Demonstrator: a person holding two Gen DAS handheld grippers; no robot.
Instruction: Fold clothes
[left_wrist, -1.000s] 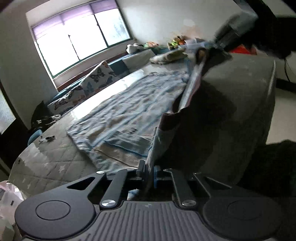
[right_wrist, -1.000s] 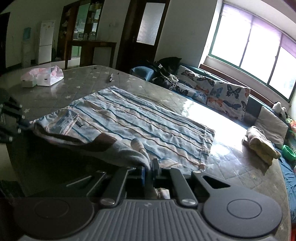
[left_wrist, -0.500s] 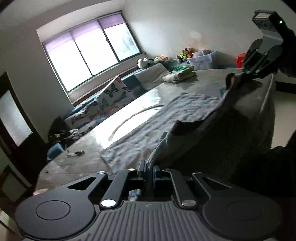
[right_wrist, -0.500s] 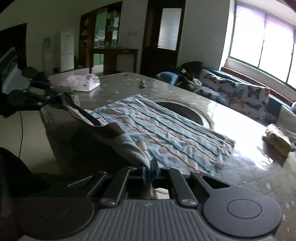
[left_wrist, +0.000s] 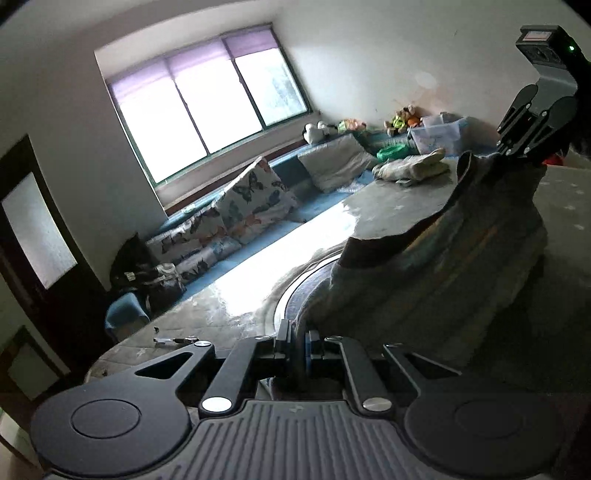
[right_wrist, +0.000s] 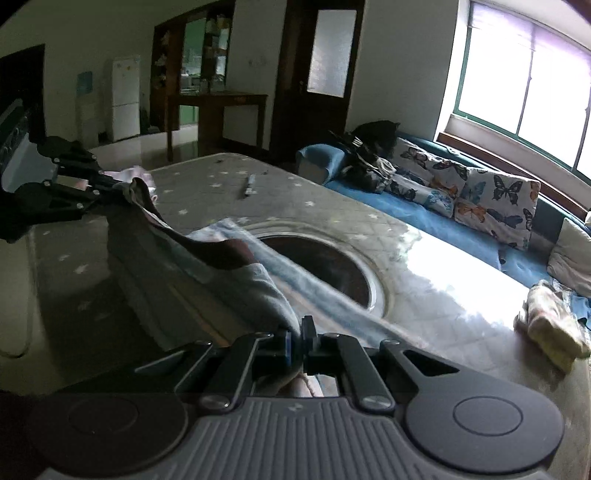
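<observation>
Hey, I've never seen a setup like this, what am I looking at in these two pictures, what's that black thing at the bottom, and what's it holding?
No robot here: a person carries two hand-held grippers, each with a camera looking along its jaws. The black shape at the bottom of each picture is that gripper's own body. One view is from the left gripper, the other from the right gripper; each also sees the other across the cloth. Both are shut on a blue-and-white striped garment with a dark maroon band, lifting its edge off the grey star-quilted surface. A pen and a small folded pale cloth lie on it too.
</observation>
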